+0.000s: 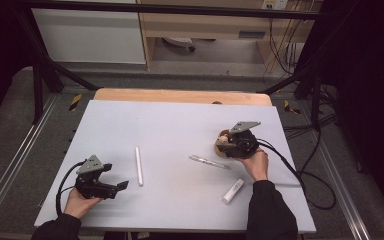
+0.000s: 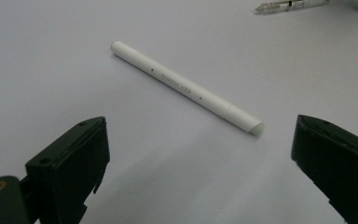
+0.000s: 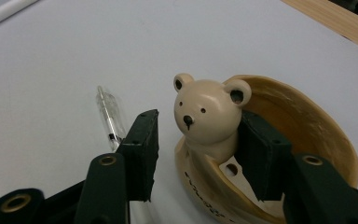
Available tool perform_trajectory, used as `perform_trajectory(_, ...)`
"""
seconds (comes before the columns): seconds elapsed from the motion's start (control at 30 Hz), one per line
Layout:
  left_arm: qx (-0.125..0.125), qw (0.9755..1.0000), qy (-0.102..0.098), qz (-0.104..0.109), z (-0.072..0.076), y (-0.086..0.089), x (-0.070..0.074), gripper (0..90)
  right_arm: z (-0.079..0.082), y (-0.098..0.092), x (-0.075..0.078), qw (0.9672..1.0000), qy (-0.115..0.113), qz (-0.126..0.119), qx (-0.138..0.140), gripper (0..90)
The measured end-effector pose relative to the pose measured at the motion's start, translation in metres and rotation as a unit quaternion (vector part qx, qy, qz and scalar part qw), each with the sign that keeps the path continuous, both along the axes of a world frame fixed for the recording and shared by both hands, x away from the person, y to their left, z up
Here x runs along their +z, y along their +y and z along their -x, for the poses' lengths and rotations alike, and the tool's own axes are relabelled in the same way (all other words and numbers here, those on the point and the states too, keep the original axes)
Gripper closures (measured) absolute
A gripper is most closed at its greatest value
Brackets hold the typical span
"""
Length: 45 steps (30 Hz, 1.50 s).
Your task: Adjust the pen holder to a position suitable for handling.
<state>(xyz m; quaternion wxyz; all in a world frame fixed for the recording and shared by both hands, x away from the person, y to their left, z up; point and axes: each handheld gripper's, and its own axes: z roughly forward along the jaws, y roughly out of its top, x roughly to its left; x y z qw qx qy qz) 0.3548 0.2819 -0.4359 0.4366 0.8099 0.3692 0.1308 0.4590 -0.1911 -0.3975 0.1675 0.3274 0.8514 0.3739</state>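
- The right gripper [image 1: 228, 141] sat over a wooden bear holder [image 3: 261, 154] at the table's [image 1: 180, 120] right side, in the person's right hand [image 1: 256, 162].
- In the right gripper view its jaws straddled the bear's head [image 3: 209, 112]: one jaw stood inside the holder, against the head's side, while the other stood apart from it, outside the rim. No grip had formed, as I read it.
- A clear pen [image 3: 108, 114] lay just beside that outer jaw, flat on the table.
- The left gripper [image 1: 111, 186] rested near the table's left front, jaws wide apart and empty, pointed at a white pen [image 2: 186, 88] that lay flat just ahead of it.
- A short white tube [image 1: 233, 190] lay near the right forearm.
- The step seemed to be taking hold of the holder by the bear.
- Next, the jaws would need to close until both pads press the head, squarely enough that the round head does not slip out.
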Motion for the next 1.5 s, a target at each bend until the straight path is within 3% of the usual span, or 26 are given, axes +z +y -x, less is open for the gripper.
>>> perform_trajectory(0.23,-0.001,1.0000,0.000,0.000,-0.0001,-0.0001,-0.0001,4.3,-0.0028,-0.0019,-0.0017,1.0000,-0.004,0.008,0.001,61.0)
perform_trajectory(0.5,-0.001,1.0000,0.000,-0.001,-0.0001,-0.0001,-0.0001,4.3,-0.0031,-0.0022,-0.0020,0.9998,-0.008,0.015,0.007,62.9)
perform_trajectory(0.77,-0.001,1.0000,0.001,-0.001,-0.0002,-0.0002,-0.0002,4.3,-0.0014,-0.0015,-0.0021,0.9988,-0.028,0.037,0.017,65.2)
perform_trajectory(1.2,-0.001,1.0000,0.001,-0.001,-0.0003,0.0001,-0.0002,4.4,-0.0004,-0.0006,-0.0004,0.9985,-0.029,0.045,0.011,65.7)
perform_trajectory(1.5,-0.001,1.0000,0.001,-0.001,-0.0002,-0.0002,-0.0002,4.3,0.0043,-0.0006,0.0053,0.9990,-0.029,0.032,0.011,66.1)
